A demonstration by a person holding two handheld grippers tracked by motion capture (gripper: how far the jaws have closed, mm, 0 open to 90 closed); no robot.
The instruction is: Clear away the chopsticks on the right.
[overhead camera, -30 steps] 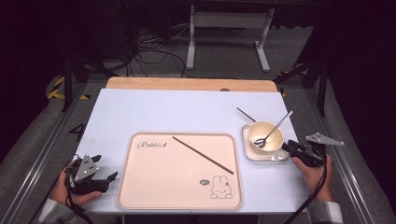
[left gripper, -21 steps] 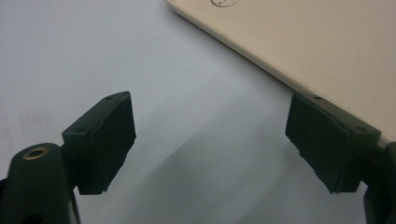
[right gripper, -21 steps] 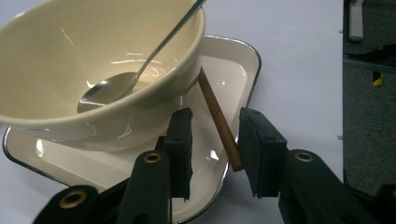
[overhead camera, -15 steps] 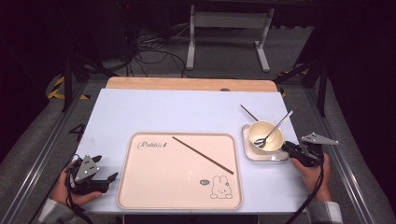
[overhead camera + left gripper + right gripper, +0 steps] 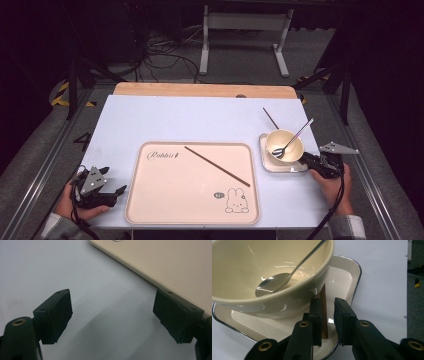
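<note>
A cream bowl [image 5: 284, 142] [image 5: 262, 260] with a metal spoon [image 5: 292, 140] [image 5: 274, 282] in it stands on a small square plate [image 5: 265, 162] [image 5: 344, 275]. A brown chopstick [image 5: 270, 118] [image 5: 323, 315] runs under the bowl. My right gripper [image 5: 306, 161] [image 5: 327, 301] reaches into the plate from the right. Its jaws have just been closing and stand narrow around the chopstick's near end, with a gap still showing on one side. A second chopstick [image 5: 217, 166] lies on the cream rabbit tray [image 5: 160, 200] [image 5: 162, 262]. Beside the tray's near left corner my left gripper [image 5: 112, 182] [image 5: 112, 312] rests wide open on nothing.
The white tabletop [image 5: 200, 120] ends in a wooden strip [image 5: 200, 90] at the far side. Metal rails run along both sides of the table. Cables and a stand's legs [image 5: 240, 45] lie on the floor beyond.
The right gripper's jaws have drawn closer together at the plate's edge. Both hands, the bowl and the tray are where they were.
</note>
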